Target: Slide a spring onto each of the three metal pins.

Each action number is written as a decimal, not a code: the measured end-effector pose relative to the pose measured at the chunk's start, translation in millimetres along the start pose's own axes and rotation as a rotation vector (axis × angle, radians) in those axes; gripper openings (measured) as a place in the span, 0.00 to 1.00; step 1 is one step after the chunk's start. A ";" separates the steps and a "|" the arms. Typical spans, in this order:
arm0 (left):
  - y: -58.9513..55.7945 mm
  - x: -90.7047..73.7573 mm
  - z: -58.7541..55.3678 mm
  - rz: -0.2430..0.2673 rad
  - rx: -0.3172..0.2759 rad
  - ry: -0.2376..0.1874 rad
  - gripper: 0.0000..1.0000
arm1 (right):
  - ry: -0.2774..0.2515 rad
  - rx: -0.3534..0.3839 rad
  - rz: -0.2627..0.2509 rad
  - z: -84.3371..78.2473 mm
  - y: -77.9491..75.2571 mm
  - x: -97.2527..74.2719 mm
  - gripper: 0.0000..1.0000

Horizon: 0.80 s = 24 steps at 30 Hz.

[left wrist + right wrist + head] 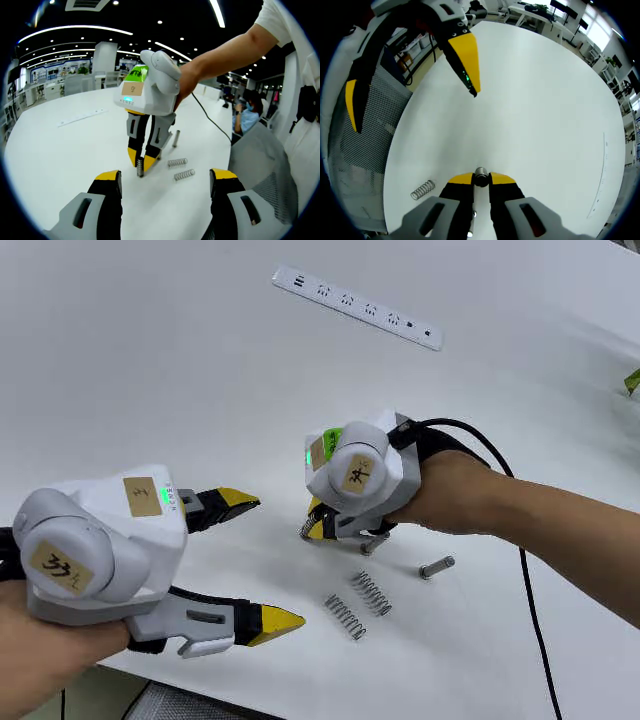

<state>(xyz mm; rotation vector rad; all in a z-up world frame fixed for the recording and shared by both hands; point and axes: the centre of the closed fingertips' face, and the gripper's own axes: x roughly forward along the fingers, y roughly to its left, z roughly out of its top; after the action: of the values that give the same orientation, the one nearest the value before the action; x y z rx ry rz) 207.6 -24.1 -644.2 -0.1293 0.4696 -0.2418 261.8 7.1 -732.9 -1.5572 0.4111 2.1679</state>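
My right gripper [316, 528] points down at the table, shut on a metal pin with a spring [140, 169] coiled around it, whose lower end touches the table. Its own view shows the pin's top [480, 177] pinched between the yellow tips. Two loose springs [372, 593] [344, 616] lie side by side just in front of it. A bare pin [436, 567] lies to their right. My left gripper [262, 560] hovers open at the lower left, aimed at the right gripper, with nothing between its fingers.
A white power strip [356, 306] lies at the far side of the white table [150, 370]. The right gripper's black cable [522, 570] runs back over the table's near edge. A person sits in the background [246, 117].
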 end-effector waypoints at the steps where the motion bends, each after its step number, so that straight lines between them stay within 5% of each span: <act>1: -0.1 0.1 0.0 0.000 0.000 0.000 0.73 | 0.001 0.000 0.000 -0.3 -0.1 0.1 0.12; 24: 1.5 2.1 -1.9 -0.005 0.004 0.010 0.73 | -0.031 0.025 -0.007 3.3 -3.1 -4.9 0.20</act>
<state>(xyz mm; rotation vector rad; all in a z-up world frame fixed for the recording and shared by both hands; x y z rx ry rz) 208.9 -23.4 -647.1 -0.1257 0.4790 -0.2484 261.9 10.5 -727.2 -1.5078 0.4197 2.1705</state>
